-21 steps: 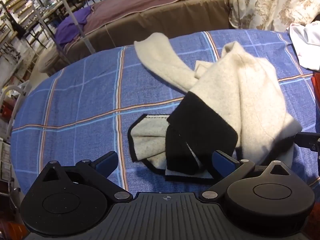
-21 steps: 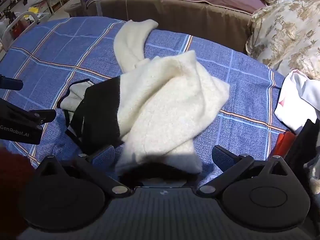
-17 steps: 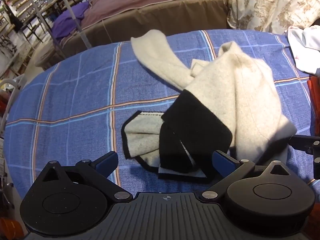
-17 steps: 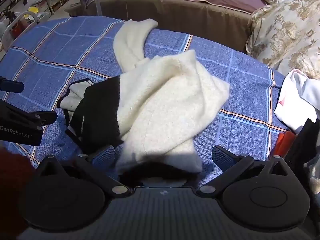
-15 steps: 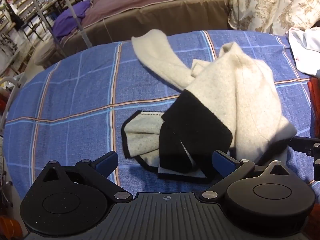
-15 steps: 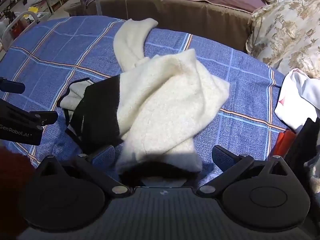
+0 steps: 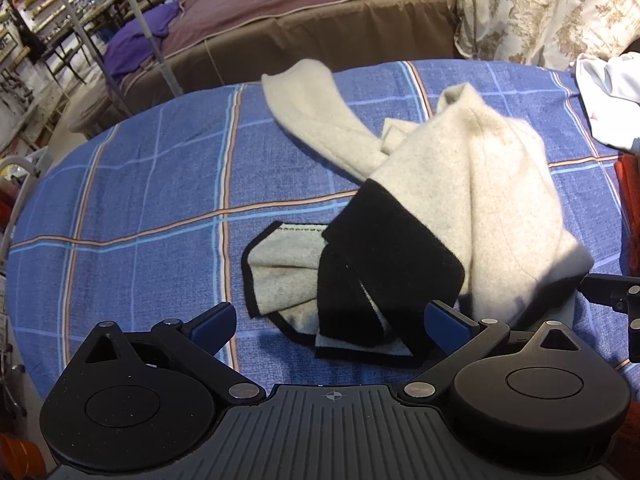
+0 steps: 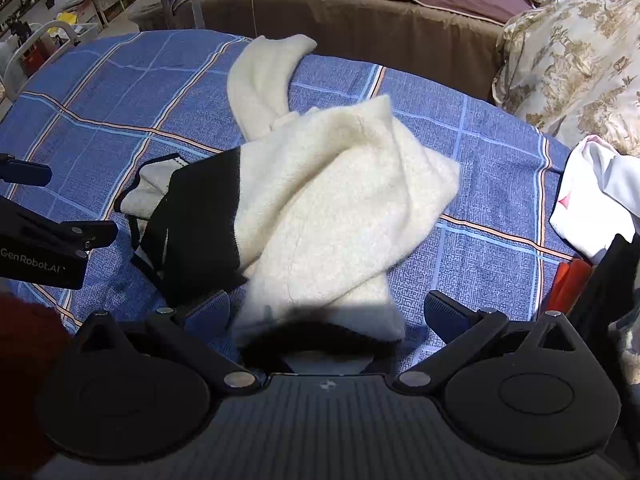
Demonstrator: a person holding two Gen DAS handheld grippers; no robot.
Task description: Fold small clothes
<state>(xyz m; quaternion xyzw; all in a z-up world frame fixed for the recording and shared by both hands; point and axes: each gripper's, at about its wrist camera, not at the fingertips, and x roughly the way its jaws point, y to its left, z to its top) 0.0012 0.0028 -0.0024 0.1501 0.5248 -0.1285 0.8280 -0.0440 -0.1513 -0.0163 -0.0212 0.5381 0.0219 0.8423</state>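
Left gripper (image 7: 328,326) and right gripper (image 8: 326,312) both gape empty at frame bottom. Crumpled cream-and-black garment (image 8: 320,208) lies mid-frame on the checked cloth (image 7: 140,200); probably pinch separate hem corners, spread flat first.

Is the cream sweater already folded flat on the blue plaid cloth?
No. The cream sweater lies crumpled on the blue plaid cloth, one sleeve trailing away and its black hem twisted.

**Two low cameras, one table**

Both cameras sit low and close, looking forward across the blue checked cloth (image 7: 152,184) toward the brown bed (image 8: 360,12). The left one sees the cream sweater (image 7: 472,184) from the left — the right one sees it (image 8: 340,200) from the right.
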